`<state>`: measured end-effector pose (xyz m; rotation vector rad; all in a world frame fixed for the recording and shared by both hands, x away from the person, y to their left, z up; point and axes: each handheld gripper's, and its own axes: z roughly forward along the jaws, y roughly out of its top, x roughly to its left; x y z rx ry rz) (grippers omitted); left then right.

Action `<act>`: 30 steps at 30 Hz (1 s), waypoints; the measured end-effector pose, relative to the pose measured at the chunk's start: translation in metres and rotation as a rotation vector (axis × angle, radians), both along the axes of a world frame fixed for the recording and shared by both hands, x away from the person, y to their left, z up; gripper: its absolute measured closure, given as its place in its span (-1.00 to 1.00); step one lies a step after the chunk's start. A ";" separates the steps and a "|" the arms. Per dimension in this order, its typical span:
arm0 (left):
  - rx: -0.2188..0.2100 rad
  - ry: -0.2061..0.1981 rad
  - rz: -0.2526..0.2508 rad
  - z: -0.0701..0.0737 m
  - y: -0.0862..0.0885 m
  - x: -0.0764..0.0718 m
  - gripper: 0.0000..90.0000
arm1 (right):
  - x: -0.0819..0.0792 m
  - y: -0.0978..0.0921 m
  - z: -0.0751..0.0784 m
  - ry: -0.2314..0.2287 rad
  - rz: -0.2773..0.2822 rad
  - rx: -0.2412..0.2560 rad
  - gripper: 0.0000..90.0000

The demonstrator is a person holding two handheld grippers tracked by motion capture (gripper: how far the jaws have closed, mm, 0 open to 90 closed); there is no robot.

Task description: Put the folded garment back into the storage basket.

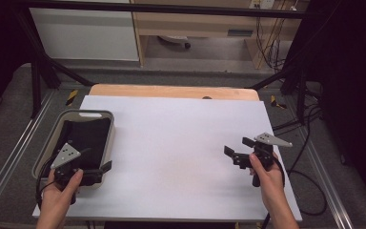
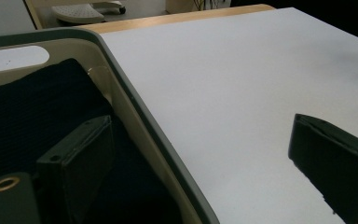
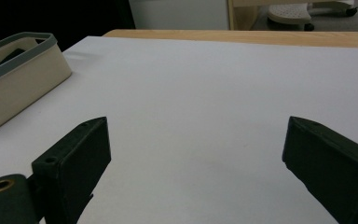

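The left gripper has its jaws spread wide and grips nothing; one jaw hangs inside the bin, the other out over the white tabletop. Under that inner jaw lies a dark cloth (black, and I can't tell what kind), bunched in the beige bin at the table's left edge. The right gripper waits well apart on the right, jaws likewise parted and empty. I'd judge the work barely begun: the cloth is not yet grasped.
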<state>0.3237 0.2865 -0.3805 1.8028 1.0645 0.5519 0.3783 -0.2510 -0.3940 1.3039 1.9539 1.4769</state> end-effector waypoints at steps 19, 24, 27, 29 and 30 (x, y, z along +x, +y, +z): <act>0.011 0.020 -0.001 -0.008 -0.004 0.002 -0.85 | -0.030 -0.024 -0.040 0.006 -0.068 -0.029 -0.82; 0.019 0.024 -0.005 -0.008 -0.005 0.002 -0.85 | -0.037 -0.021 -0.046 -0.005 -0.055 -0.032 -0.83; 0.021 0.024 -0.004 -0.009 -0.004 0.002 -0.85 | -0.041 -0.018 -0.051 -0.006 -0.040 -0.038 -0.83; 0.020 0.025 -0.003 -0.009 -0.004 0.002 -0.85 | -0.043 -0.015 -0.052 -0.010 -0.029 -0.039 -0.84; 0.020 0.026 -0.002 -0.009 -0.004 0.002 -0.85 | -0.044 -0.014 -0.052 -0.014 -0.027 -0.034 -0.84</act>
